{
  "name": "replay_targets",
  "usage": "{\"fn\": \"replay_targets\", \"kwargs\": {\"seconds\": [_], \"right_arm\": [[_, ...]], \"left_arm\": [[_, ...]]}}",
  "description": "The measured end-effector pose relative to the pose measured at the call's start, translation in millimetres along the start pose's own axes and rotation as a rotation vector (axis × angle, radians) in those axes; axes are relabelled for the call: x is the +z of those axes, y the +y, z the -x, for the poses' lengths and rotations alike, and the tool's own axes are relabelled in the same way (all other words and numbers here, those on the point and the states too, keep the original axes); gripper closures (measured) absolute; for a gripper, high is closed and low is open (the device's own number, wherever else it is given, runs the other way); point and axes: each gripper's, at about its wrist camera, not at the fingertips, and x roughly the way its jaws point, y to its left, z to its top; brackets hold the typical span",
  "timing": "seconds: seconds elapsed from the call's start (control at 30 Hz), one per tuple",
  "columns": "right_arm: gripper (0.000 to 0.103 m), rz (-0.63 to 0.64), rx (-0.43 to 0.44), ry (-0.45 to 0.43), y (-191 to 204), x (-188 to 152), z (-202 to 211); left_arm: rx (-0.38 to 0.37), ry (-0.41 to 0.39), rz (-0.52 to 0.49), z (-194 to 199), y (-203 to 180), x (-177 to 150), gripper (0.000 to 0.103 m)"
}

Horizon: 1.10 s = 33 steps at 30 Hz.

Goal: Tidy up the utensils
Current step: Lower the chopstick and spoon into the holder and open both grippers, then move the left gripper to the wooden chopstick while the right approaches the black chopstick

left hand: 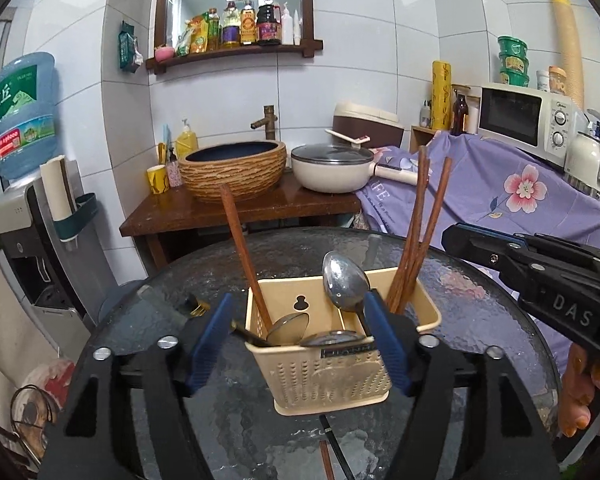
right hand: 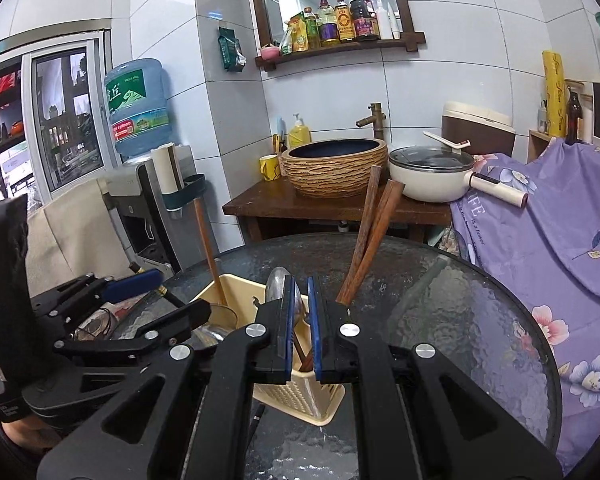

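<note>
The cream utensil caddy (left hand: 332, 368) stands on my round glass table (left hand: 480, 300), holding spoons and wooden chopsticks (left hand: 416, 236). My left gripper (left hand: 296, 344) gapes wide around its front; my right gripper (right hand: 300, 328) is pinched shut above the upright spoon (left hand: 344, 280).

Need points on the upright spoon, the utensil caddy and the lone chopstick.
upright spoon (left hand: 344, 280): left wrist view, middle of its bowl.
utensil caddy (left hand: 340, 384): left wrist view, perforated front wall.
lone chopstick (left hand: 240, 248): left wrist view, mid-shaft above the caddy's left compartment.
</note>
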Motion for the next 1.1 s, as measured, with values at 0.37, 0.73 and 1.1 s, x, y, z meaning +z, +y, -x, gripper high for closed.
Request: {"fn": "replay_targets", "kwargs": {"seconds": [0.37,0.73,1.1], "right_arm": [[0.047,-0.084,0.023,0.112,-1,-70,24],[0.047,-0.123,0.026,0.250,-2,-145,11],[0.047,-0.084,0.025,0.279,15,-151,5]], "left_arm": [[-0.008,0.170,0.003,21,4,-88,0.015],[-0.097,0.413,0.048,-18,-7,-161,0.053],[-0.041,0.439,-0.030,-41,-20,-161,0.072]]}}
